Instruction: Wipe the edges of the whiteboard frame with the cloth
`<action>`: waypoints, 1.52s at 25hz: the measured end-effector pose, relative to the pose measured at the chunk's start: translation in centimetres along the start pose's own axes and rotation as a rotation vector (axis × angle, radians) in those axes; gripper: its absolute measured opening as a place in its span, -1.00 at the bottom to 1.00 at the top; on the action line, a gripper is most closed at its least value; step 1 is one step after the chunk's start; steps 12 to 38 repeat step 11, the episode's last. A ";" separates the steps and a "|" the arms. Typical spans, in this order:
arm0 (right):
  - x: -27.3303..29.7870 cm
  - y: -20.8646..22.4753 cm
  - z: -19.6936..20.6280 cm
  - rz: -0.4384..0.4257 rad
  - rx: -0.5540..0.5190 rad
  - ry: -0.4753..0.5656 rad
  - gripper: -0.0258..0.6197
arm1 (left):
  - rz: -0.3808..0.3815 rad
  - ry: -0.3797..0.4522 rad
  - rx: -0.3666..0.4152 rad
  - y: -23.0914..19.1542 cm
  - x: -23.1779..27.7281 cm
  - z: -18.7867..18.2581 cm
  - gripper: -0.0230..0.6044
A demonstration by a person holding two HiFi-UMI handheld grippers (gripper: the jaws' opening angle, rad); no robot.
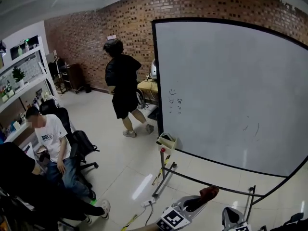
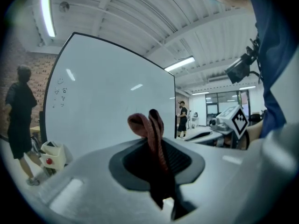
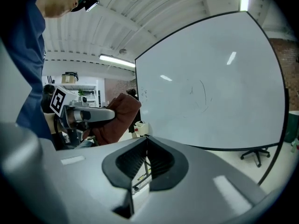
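Observation:
The whiteboard (image 1: pixel 231 90) stands on a wheeled stand and has a thin black frame (image 1: pixel 155 76); a few small marks are on its surface. My left gripper (image 1: pixel 202 199), low in the head view, is shut on a brown cloth (image 1: pixel 209 192) well below the board's bottom edge. In the left gripper view the cloth (image 2: pixel 150 135) sticks up, folded, from between the jaws of the left gripper (image 2: pixel 158 158), with the whiteboard (image 2: pixel 112 101) behind it. My right gripper (image 3: pixel 147 140) is shut with nothing in it, right of the left one (image 1: pixel 233 218).
A person in black (image 1: pixel 122 85) stands by the board's left edge. Another person in a white shirt (image 1: pixel 50 138) sits on an office chair at the left. A small cream box (image 1: pixel 166 141) hangs at the board's lower left corner. Shelves (image 1: pixel 21 76) line the left wall.

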State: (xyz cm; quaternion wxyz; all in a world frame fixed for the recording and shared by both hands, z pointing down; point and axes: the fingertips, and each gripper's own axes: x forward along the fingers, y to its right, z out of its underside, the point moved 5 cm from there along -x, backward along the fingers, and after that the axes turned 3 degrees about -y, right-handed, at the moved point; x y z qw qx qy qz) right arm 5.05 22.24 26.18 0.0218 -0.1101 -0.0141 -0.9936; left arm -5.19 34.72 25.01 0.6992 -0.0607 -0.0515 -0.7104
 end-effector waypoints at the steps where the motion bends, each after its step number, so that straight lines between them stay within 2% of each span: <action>1: 0.2 0.1 0.0 -0.006 -0.003 0.003 -0.89 | -0.009 -0.001 0.002 -0.1 0.0 0.0 -0.68; 5: 1.0 0.5 -0.1 -0.030 -0.013 0.015 -0.89 | -0.047 0.012 0.019 -0.4 0.4 -0.2 -0.68; 11: 2.2 0.7 -0.6 -0.075 -0.033 0.033 -0.89 | -0.109 0.073 0.050 -1.6 0.8 -1.1 -0.68; 38: 2.2 0.7 -0.6 -0.075 -0.033 0.033 -0.89 | -0.109 0.073 0.050 -1.6 0.8 -1.1 -0.68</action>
